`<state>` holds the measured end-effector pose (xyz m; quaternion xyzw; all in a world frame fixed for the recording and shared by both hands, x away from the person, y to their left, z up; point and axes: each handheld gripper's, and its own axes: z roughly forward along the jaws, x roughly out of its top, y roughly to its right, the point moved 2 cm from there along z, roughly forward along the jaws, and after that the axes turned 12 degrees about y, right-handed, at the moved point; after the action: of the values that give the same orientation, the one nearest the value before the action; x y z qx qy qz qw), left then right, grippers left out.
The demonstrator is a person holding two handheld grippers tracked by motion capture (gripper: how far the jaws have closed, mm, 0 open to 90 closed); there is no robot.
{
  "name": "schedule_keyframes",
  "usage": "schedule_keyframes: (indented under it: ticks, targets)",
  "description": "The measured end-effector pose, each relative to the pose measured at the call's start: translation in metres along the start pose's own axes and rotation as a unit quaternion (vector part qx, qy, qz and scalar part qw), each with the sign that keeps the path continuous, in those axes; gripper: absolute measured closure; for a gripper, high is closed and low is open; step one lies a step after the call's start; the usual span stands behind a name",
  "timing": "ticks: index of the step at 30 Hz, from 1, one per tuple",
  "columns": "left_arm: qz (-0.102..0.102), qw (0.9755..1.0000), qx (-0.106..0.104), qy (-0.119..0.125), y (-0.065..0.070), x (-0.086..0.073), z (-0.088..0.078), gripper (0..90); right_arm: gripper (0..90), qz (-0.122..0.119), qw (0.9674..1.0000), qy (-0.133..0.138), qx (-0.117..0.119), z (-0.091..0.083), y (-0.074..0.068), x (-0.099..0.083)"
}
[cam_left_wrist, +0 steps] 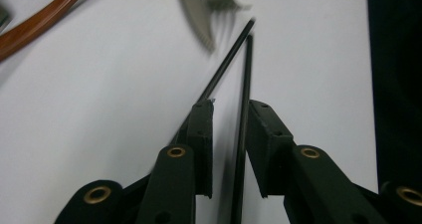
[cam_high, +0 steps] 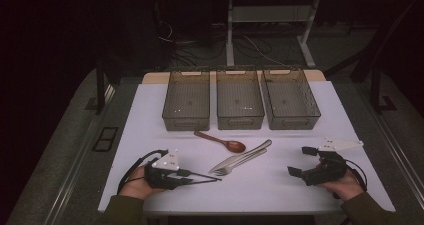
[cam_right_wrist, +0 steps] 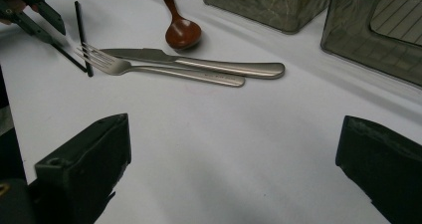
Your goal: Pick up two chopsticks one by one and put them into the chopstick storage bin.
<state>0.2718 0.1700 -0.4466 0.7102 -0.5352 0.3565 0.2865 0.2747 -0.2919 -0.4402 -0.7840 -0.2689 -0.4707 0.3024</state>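
Three bins [cam_high: 240,102] behind spoon [cam_high: 222,141], knife [cam_high: 245,153], fork [cam_high: 239,162]; left tongs [cam_high: 192,177] pinching chopsticks [cam_high: 202,176] (tips near fork), right tongs [cam_high: 301,161] spread.

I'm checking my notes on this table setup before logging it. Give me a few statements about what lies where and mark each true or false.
1. Three bins stand in a row at the table's far side. True.
2. The wooden spoon lies inside the middle bin. False: it lies on the white table, in front of the bins.
3. The knife and fork lie side by side, touching. True.
4. The right gripper grips the fork. False: its jaws are wide open on bare table, holding nothing.
5. Thin black chopsticks run between the left gripper's jaws. True.
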Motion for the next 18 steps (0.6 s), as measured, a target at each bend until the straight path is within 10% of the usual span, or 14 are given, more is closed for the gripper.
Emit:
schedule_keyframes:
  ticks: [18]
  targets:
    - [-0.019,0.9998,0.004,-0.007,0.001,-0.029,-0.023,81.9,1.1,-0.002,1.0000,-0.002,0.001,0.000,-0.001,0.000]
